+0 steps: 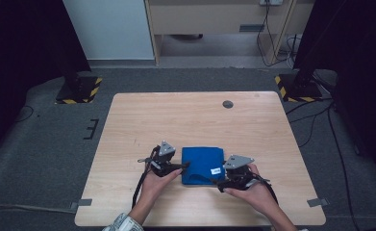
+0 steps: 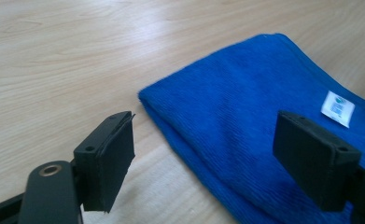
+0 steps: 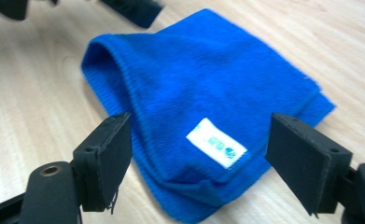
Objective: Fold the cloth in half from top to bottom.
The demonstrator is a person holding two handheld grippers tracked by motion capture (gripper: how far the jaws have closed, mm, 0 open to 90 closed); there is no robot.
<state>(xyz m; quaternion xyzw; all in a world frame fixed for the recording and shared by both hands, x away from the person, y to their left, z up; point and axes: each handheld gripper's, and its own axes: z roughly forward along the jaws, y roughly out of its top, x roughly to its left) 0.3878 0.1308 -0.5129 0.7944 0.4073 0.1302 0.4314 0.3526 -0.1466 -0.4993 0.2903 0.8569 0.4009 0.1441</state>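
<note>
A folded blue cloth [image 1: 202,165] with a small white label [image 1: 215,170] lies flat on the wooden table [image 1: 195,120], near its front middle. My left gripper [image 1: 185,166] stands open at the cloth's left edge. In the left gripper view the folded edge of the cloth [image 2: 245,116] lies between the wide-apart jaws of the left gripper [image 2: 208,158], untouched by either pad. My right gripper [image 1: 217,182] is open at the cloth's front right corner. In the right gripper view the label [image 3: 216,142] and that corner of the cloth [image 3: 199,84] sit between the jaws of the right gripper [image 3: 203,161], with neither pad pressing.
A grey round cap [image 1: 228,104] is set in the table's far side. Two black stands with yellow-striped bases [image 1: 79,89] [image 1: 298,87] rise from the carpet behind the table. Cables [image 1: 315,120] run over the floor at the right.
</note>
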